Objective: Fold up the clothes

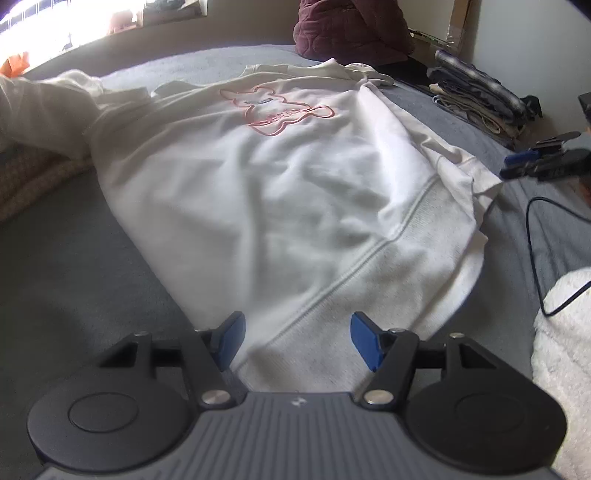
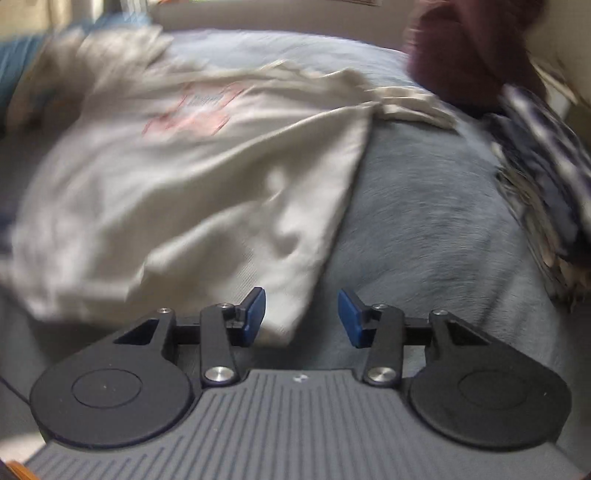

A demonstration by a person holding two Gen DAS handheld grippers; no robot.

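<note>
A white sweatshirt [image 1: 258,177] with a pink outlined bear print lies spread front-up on the grey bed cover [image 1: 74,277]. One sleeve trails off to the left. My left gripper [image 1: 297,339] hovers open over the ribbed hem, and the cloth below its blue pads is not pinched. In the right wrist view, which is blurred, the sweatshirt [image 2: 184,192] fills the left half. My right gripper [image 2: 302,315] stands open at the garment's near right corner, with nothing gripped. It also shows at the right edge of the left wrist view as the right gripper [image 1: 509,166], just off the sweatshirt's right side.
A stack of folded clothes [image 1: 480,99] sits at the back right, seen also as the blurred stack [image 2: 546,192]. A maroon quilted item [image 1: 351,33] lies behind the sweatshirt. A black cable [image 1: 535,240] runs over the cover toward a white fluffy item [image 1: 565,350]. A knitted beige blanket [image 1: 29,177] lies left.
</note>
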